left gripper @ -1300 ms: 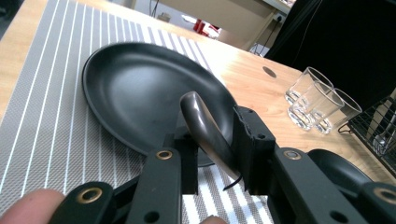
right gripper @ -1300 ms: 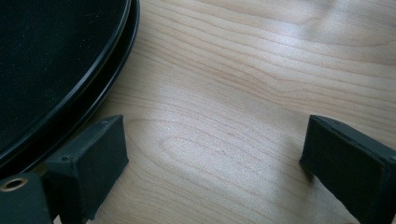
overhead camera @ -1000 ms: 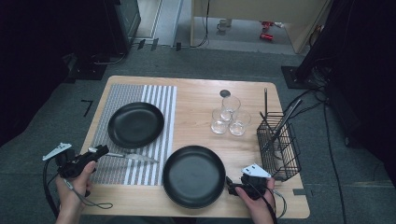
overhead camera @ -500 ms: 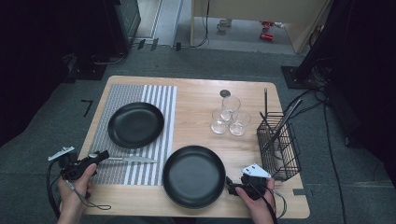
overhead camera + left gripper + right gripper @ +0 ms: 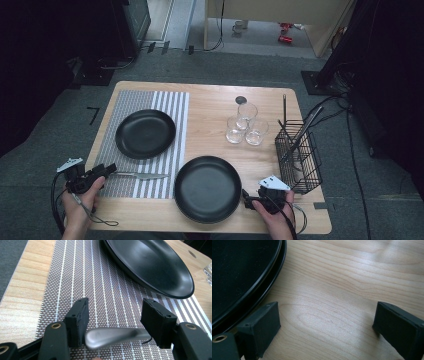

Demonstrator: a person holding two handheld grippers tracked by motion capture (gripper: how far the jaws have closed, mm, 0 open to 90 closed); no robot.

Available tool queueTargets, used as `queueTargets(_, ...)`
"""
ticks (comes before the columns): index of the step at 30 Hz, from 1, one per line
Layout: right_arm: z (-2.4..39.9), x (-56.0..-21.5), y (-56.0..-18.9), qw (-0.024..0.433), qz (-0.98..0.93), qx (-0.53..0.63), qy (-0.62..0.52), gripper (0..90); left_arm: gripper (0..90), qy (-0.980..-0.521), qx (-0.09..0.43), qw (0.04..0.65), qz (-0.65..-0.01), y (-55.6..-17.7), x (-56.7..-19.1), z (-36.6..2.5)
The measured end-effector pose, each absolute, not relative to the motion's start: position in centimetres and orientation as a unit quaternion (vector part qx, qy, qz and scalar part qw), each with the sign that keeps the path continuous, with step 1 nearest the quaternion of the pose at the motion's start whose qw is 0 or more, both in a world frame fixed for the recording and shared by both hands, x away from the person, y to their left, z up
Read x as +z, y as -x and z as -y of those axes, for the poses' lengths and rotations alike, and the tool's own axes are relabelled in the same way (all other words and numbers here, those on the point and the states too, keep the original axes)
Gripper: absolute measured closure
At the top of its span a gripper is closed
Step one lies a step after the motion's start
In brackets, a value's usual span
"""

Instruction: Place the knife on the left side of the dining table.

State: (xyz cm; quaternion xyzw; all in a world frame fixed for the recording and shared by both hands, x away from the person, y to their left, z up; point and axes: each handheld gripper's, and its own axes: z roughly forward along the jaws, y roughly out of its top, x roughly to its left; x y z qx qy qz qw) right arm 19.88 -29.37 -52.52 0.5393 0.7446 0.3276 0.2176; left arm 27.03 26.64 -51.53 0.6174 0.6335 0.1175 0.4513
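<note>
A silver knife lies on the striped placemat, blade toward the near black plate. My left gripper sits low at the mat's near-left edge. Its jaws have just been opening, and the knife handle lies loose between the pads of the left gripper, resting on the placemat. My right gripper rests open on the bare wood by the near plate's right rim. In the right gripper view the right gripper holds nothing, with the plate's rim at its left.
A second black plate sits on the placemat farther back, also in the left gripper view as the plate. Three clear glasses stand at the centre right. A black wire basket with utensils stands at the right edge of the table.
The left gripper has sunk toward the placemat and its jaws have spread apart, leaving the knife lying on the mat. The right gripper has kept still.
</note>
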Motion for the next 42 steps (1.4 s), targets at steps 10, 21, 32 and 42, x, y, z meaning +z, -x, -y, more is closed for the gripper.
queueTargets(10,29.4,-52.5,-19.9,0.217,-0.744,0.328,-0.539,7.0,51.4,-0.643,0.134,0.429,-0.62,-26.9,-51.5,-25.3)
queueTargets(21,29.4,-52.5,-19.9,0.218,-0.744,0.328,-0.54,6.9,77.4,-0.701,0.204,0.382,-0.567,-26.1,-51.7,-20.9)
queueTargets(32,29.4,-52.5,-19.9,0.218,-0.744,0.328,-0.54,7.0,85.0,-0.711,0.212,0.375,-0.555,-25.4,-51.7,-20.2)
queueTargets(42,29.4,-52.5,-19.9,0.218,-0.744,0.328,-0.54,6.9,85.5,-0.701,0.205,0.382,-0.567,-25.2,-51.6,-20.5)
